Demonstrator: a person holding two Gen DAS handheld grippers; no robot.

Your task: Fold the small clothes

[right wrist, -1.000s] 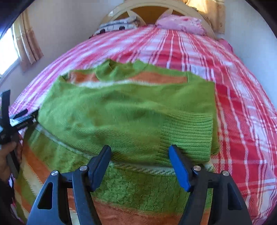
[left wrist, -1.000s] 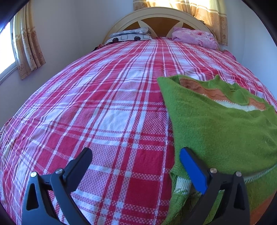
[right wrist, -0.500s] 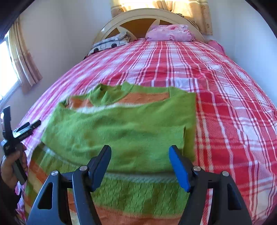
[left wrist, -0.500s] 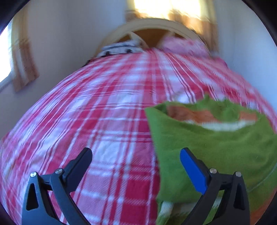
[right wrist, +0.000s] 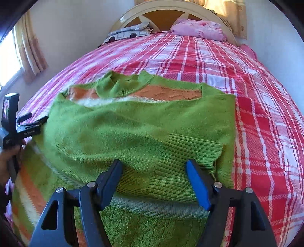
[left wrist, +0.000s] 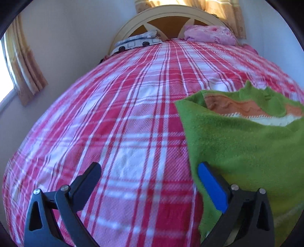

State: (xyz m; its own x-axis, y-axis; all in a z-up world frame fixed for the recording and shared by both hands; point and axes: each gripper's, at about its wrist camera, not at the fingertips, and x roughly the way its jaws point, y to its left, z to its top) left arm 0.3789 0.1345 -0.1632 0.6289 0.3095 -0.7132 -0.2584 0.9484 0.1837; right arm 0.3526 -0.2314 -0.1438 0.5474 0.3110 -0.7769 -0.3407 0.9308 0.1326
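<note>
A green knitted sweater [right wrist: 133, 133] with orange and white stripes lies flat on the bed, its sleeves folded in across the body and a ribbed cuff [right wrist: 191, 150] lying near its right edge. My right gripper [right wrist: 153, 171] hovers open just above the cuff area, nothing between its fingers. In the left wrist view the sweater [left wrist: 247, 144] fills the right side. My left gripper [left wrist: 148, 176] stands open over the bare bedspread, its blue finger [left wrist: 210, 188] close to the sweater's left edge. In the right wrist view the left gripper [right wrist: 28, 123] sits at the sweater's left side, held by a hand [right wrist: 7, 161].
The bed carries a red and white plaid bedspread [left wrist: 123, 114]. A pink pillow [right wrist: 199, 28] and a grey patterned pillow [right wrist: 127, 32] lie against the cream headboard [right wrist: 171, 11]. Curtains [left wrist: 24, 66] hang by a window at left. White walls flank the bed.
Both grippers drew back from the sweater half a second ago and have come close to it again. The sweater lies as before and both grippers stayed open.
</note>
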